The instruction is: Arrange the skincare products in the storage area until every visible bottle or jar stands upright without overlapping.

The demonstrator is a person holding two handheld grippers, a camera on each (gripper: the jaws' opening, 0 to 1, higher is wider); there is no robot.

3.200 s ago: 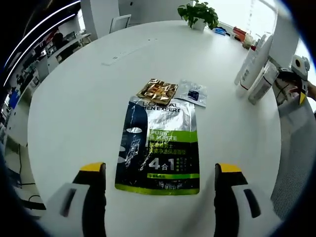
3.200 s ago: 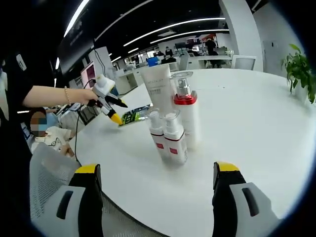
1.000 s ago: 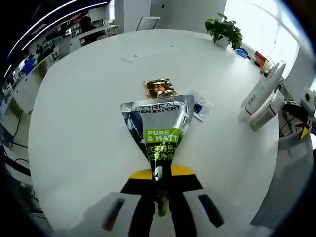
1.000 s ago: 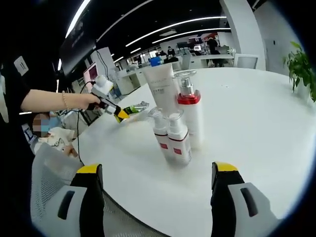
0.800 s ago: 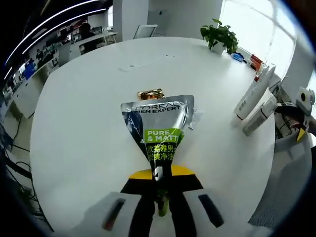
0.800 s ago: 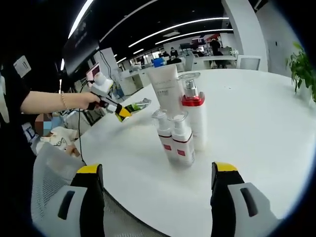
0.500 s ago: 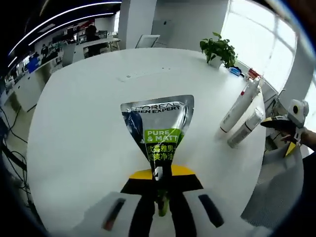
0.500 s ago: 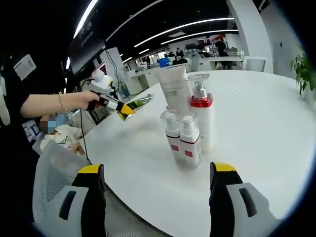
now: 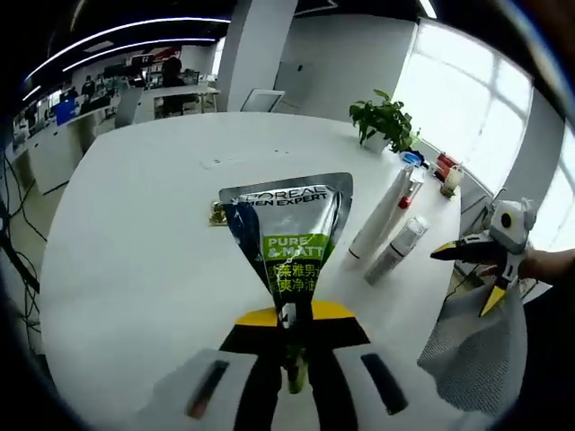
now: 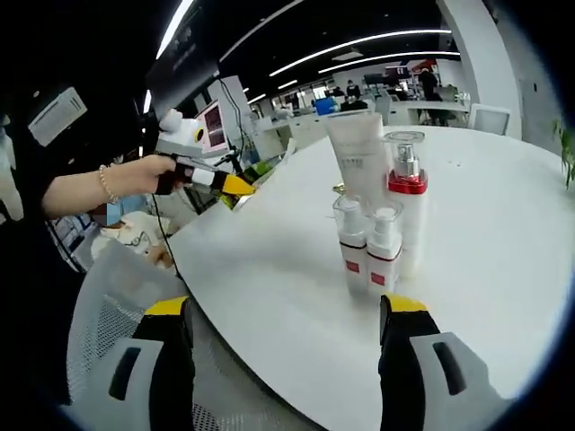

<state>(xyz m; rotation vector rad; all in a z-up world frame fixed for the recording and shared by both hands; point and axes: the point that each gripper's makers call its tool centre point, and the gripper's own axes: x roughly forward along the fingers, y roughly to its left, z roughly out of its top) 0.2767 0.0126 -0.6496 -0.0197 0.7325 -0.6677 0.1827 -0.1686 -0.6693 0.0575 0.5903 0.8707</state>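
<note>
gripping hard, the left hand-held gripper (image 9: pixel 287 337) has its yellow-tipped jaws pressed together on the bottom edge of the silver l'oreal men expert sachet (image 9: pixel 287 229), which fans out above the jaws and hangs lifted clear of the white bench (image 9: pixel 126 242). beyond the sachet, a small gold packet (image 9: pixel 216 214) lies flat on the bench, partly hidden behind the sachet's left edge. to the right stands the cluster of skincare bottles (image 9: pixel 388 226), leaning in this tilted view, with a potted plant (image 9: pixel 384 121) further back near the windows. at the right edge, the right hand-held gripper (image 9: pixel 485 269) comes in, held over a mesh chair back. switching to the right gripper view: the right hand-held gripper (image 10: pixel 286 359) has its jaws spread wide apart with nothing between them. just ahead, upright on the bench (image 10: pixel 269 269), stand two small pump bottles (image 10: pixel 368 247) side by side, touching, a red-collared pump bottle (image 10: pixel 406 211) and a white tube (image 10: pixel 358 162) close behind them. at left, a person's hand (image 10: pixel 148 175) holds the left hand-held gripper (image 10: pixel 235 186) up above the bench edge, the sachet (image 10: pixel 260 171) edge-on at its tip.
</note>
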